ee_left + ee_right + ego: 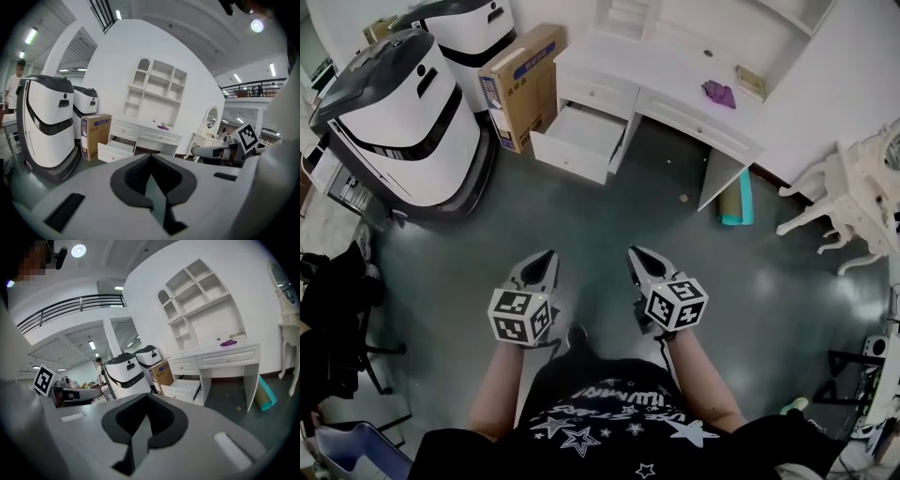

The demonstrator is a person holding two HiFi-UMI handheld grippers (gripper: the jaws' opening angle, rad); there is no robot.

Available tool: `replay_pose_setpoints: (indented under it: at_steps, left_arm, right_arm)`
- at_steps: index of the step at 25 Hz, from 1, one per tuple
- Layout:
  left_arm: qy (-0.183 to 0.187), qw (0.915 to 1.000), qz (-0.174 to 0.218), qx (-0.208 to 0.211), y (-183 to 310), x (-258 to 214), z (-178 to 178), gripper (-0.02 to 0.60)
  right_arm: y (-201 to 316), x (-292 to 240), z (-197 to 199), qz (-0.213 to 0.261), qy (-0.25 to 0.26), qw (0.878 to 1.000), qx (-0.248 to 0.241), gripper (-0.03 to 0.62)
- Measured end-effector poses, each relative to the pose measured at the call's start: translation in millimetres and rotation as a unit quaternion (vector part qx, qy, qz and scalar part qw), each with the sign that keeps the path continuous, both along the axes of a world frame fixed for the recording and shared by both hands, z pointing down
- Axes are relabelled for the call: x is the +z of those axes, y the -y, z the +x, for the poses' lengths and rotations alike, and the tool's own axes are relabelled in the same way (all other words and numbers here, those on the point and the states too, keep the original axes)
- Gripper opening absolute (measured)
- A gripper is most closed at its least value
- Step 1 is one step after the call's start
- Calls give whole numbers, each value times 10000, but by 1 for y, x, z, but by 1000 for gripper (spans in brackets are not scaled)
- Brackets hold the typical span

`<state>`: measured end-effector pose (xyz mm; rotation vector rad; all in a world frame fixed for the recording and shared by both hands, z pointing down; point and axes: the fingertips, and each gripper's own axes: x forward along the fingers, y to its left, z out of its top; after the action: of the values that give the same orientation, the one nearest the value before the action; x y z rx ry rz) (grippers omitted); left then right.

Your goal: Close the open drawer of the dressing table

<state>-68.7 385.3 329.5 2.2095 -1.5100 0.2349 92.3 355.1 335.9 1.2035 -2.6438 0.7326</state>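
The white dressing table (675, 84) stands against the far wall. Its lower left drawer (578, 141) is pulled out over the dark floor and looks empty. The same drawer (115, 151) shows in the left gripper view and, as a white box (183, 390), in the right gripper view. Both grippers hang side by side well short of the table, pointing toward it. My left gripper (547, 256) (151, 157) has its jaws together with nothing in them. My right gripper (637, 252) (146, 396) is likewise shut and empty.
Two large white-and-black machines (403, 122) stand left of the drawer, with a cardboard box (525, 84) between them and the table. A teal roll (738, 202) leans by the table's right leg. White ornate furniture (853, 197) is at the right. A purple cloth (719, 92) lies on the tabletop.
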Motion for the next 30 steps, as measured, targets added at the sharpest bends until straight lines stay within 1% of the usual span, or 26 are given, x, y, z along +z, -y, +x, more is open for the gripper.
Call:
replay_pose_setpoints:
  at_steps: [2,4,7,10,13,17,22,26,30]
  left_arm:
    - [0,10000,81,29,13,-1,-7,9]
    - [36,9999,72,62,25,1,-13,9]
    - [4,9999,-60,93,35,10,-18,9]
    - [13,9998,-185,102,48,21,-16,9]
    - [25,9994,-334,-40,71,34,-20,9]
    - [67,9984,-481,-286,120,43,-30,9]
    - [246,9969,-627,-396,191,57,-25,9]
    - [248,9960,-683,-526,244,60,-25,9]
    - [169,9956,-648,-653,282,58,-25,9]
  right_arm:
    - [11,-1,-11,36,-32,10000,-14,2]
    - [18,0,-20,24,-62,10000,-17,2]
    - [25,11,-26,-100,-145,9998,-49,2]
    - [40,25,-21,-259,-203,9994,-42,2]
    - [64,44,-18,-435,-287,9986,-122,2]
    - [117,63,-26,-603,-269,9974,-290,2]
    - [202,74,-36,-670,-202,9964,-488,2]
    - [260,85,-45,-797,-215,9942,-695,2]
    - [300,93,-50,-909,-197,9921,-837,2]
